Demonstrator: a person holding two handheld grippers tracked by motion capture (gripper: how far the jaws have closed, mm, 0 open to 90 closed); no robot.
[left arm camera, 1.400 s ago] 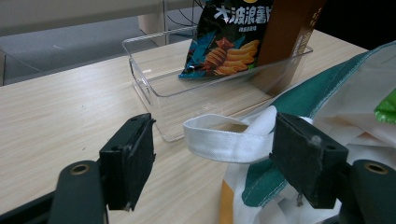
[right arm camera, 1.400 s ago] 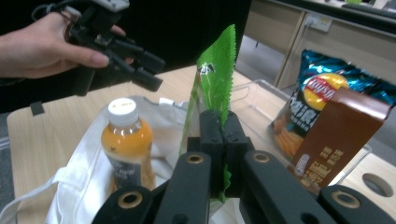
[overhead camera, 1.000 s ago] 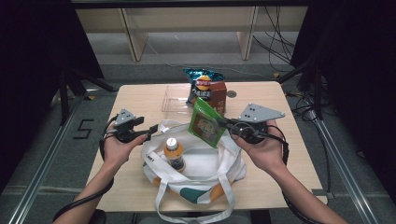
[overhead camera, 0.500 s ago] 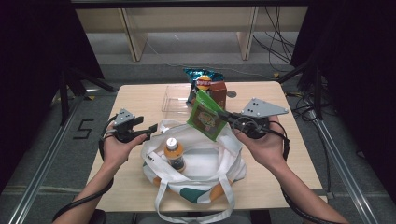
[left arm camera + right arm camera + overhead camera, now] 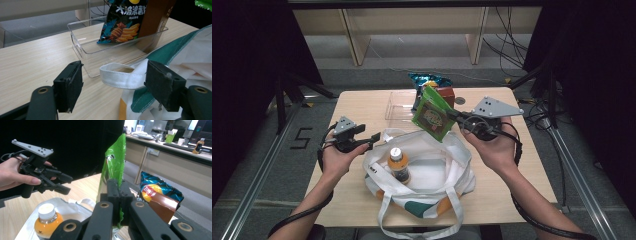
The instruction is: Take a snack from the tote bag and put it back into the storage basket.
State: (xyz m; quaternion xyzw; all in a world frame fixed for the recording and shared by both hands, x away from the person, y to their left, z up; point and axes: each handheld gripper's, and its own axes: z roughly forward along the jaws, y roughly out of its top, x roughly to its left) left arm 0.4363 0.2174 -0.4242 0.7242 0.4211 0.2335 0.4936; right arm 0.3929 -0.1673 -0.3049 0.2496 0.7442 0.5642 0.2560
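Green snack bag (image 5: 432, 116) pinched tight in right hand-held gripper (image 5: 455, 116), held in the air over the far rim of white tote bag (image 5: 439, 165) on bench (image 5: 362, 107). Orange bottle (image 5: 398, 163) lies inside tote. Left hand-held gripper (image 5: 373, 137) jaws wide, empty, at tote's handle (image 5: 122, 77). Clear bin (image 5: 82, 47) behind.

Even overhead light falls on my counter (image 5: 362, 107) while the surroundings on both sides sink into black. My high view is soft and grainy. Close up, my tongs blur out of focus, with faint glare on the clear tray (image 5: 82, 47).
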